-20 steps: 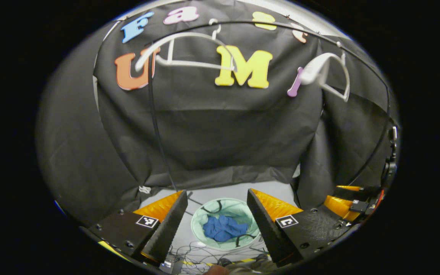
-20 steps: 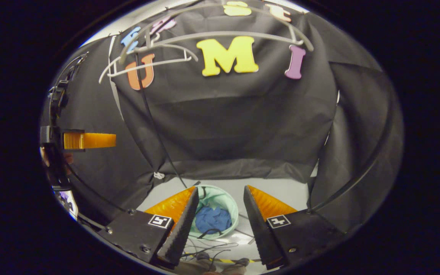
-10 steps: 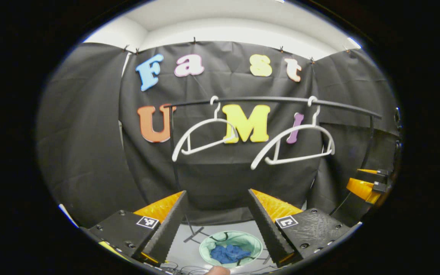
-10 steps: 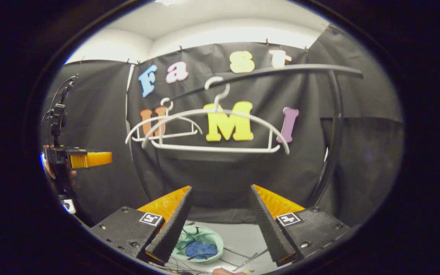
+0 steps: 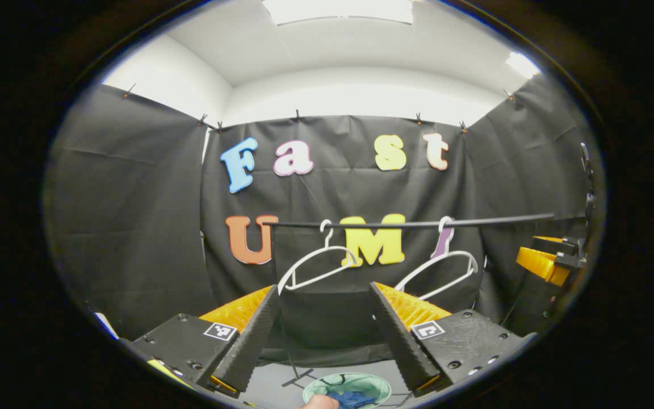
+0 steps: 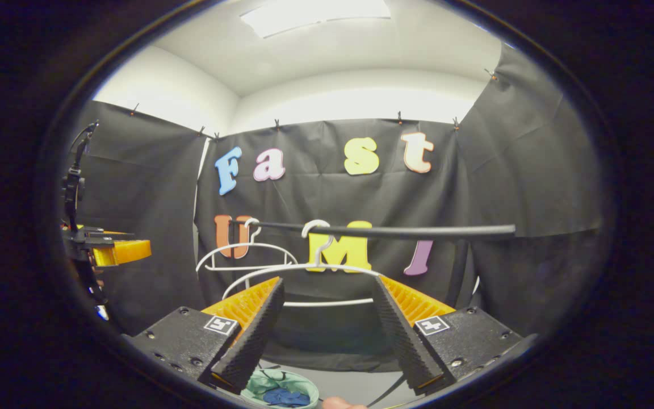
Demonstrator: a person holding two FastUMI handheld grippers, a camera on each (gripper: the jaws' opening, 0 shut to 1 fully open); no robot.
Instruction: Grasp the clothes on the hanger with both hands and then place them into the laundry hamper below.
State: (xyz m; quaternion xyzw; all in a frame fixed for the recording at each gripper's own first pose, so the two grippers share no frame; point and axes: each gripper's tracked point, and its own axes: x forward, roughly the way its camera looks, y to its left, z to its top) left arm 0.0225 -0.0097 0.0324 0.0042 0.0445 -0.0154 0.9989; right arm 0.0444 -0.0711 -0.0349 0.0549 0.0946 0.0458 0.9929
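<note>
Left gripper (image 5: 322, 318) raised and level, fingers spread wide, nothing between them. Right gripper (image 6: 327, 315) likewise parted and empty. Seen also from the left gripper view at far right edge (image 5: 545, 262), and the left one seen from the right gripper view at far left (image 6: 114, 250). Black rail (image 5: 418, 223) running across in front of the black cloth wall, also visible in the right gripper view (image 6: 395, 231). Two white hangers on the rail, both bare: left hanger (image 5: 318, 267) and right hanger (image 5: 443, 270) in the left gripper view; in the right gripper view, nearer hanger (image 6: 304, 272) just beyond the fingers, farther one (image 6: 242, 255) behind it to the left. Pale green laundry hamper (image 5: 348, 392) on the floor below, at bottom of view, blue clothes (image 5: 355, 399) lying inside; same hamper (image 6: 281, 392) and blue clothes (image 6: 284, 397) low in the right gripper view. A fingertip (image 5: 318, 402) at the bottom edge, just beside the hamper rim.
</note>
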